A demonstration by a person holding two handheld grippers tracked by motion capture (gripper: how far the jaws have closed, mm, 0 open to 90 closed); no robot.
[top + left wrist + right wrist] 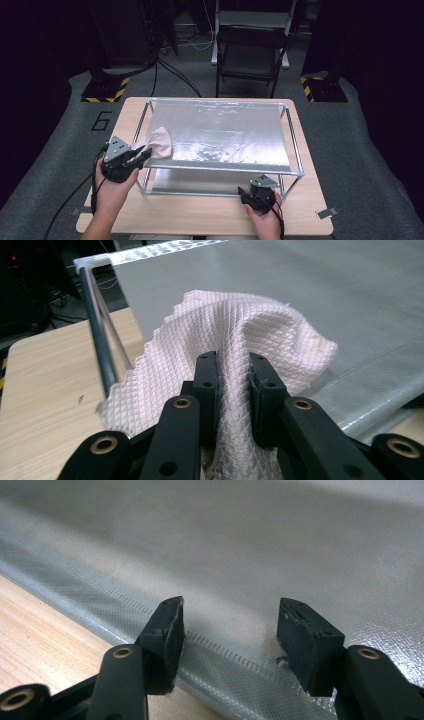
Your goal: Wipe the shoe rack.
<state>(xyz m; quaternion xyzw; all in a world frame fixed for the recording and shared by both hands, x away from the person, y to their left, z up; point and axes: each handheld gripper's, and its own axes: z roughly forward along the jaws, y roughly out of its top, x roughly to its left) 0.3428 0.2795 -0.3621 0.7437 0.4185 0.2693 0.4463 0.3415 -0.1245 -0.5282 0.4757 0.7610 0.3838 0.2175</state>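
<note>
A pale pink waffle-weave cloth [159, 141] lies bunched on the left end of the silver sheet [225, 130] that tops a metal frame [220, 167]. My left gripper [145, 152] reaches in from the frame's left side and is shut on a fold of it. In the left gripper view the cloth [260, 325] is pinched between the two black jaws of the left gripper [232, 365] and drapes over the sheet's edge. My right gripper [248, 191] rests at the frame's front right, low by the tabletop. In its own view the right gripper [230, 625] stands open with nothing between its jaws, facing the lower silver sheet [250, 555].
The frame stands on a light wooden table [200, 215]; its thin upright post [100, 340] is just left of the cloth. A dark folding chair [250, 55] and yellow-black striped stand bases [105, 90] sit on the floor beyond the table.
</note>
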